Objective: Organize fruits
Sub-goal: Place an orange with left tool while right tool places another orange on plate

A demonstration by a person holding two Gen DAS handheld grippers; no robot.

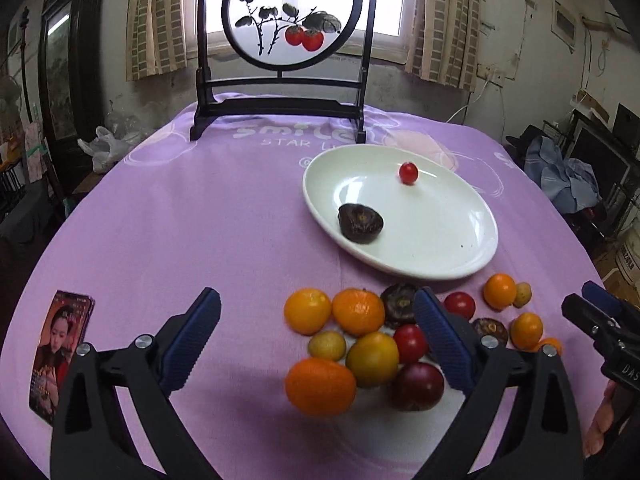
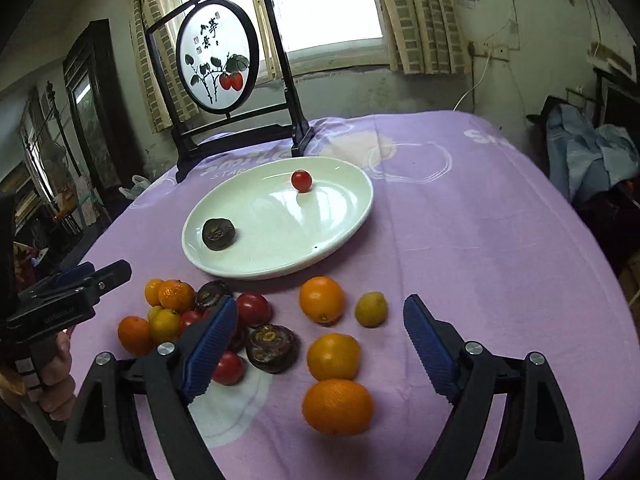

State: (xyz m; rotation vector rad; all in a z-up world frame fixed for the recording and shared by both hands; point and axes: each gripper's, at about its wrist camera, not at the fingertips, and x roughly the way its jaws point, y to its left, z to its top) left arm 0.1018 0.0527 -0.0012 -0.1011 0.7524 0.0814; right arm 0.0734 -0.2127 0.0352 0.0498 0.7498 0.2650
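left gripper [image 1: 318, 320] wide open, ribbed blue pads, holding nothing; right gripper [image 2: 320, 326] the same. loose fruit pile [image 1: 372, 344] on purple cloth [image 1: 200, 220], 6 o'clock of glossy oval plate [image 1: 460, 240] holding round tomato [image 1: 408, 173], wrinkled dark fruit [image 1: 360, 223].

A purple cloth [image 1: 200, 208] covers the table. A round painted screen [image 1: 292, 16] stands at the far edge, before a window [image 2: 320, 4]. Near the left edge lies perhaps a booklet [image 1: 60, 352].
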